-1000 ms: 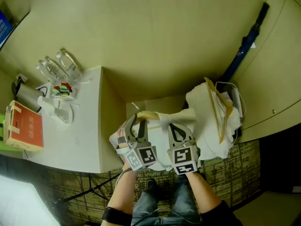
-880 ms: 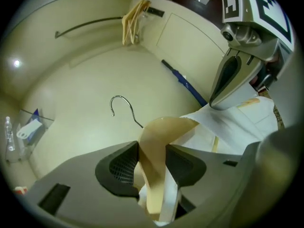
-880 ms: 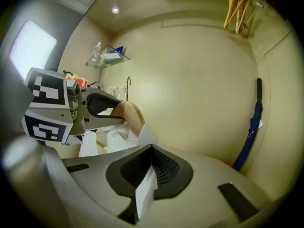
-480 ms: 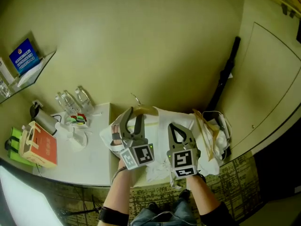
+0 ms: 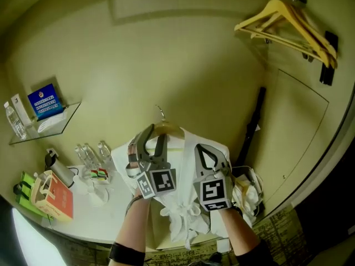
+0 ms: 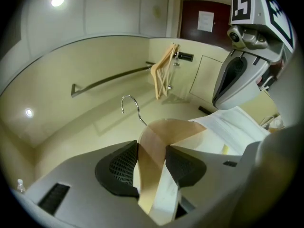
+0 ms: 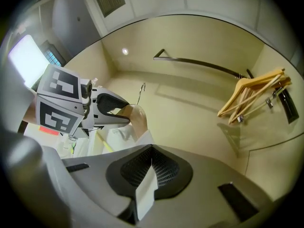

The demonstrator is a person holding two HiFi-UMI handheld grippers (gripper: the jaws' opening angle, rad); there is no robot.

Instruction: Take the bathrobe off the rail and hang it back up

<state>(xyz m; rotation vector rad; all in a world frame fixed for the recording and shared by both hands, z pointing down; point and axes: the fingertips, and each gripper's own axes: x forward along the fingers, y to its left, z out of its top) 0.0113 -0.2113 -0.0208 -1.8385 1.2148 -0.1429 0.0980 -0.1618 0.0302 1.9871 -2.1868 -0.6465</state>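
Head view has both grippers raised at centre frame, with the bathrobe (image 5: 183, 218) draped below them on its wooden hanger (image 5: 166, 129). The left gripper (image 6: 152, 156) is clamped on the hanger's shoulder, and the metal hook (image 6: 130, 103) stands free above it. The right gripper (image 7: 151, 175) is pinched tight on a fold of the white robe cloth. This looks like the re-hanging step, with the robe off the rail (image 6: 111, 78), which runs across the wall above. Next, the hook needs lifting over that rail and lowering onto it, clear of the empty hangers (image 5: 288, 21) at upper right.
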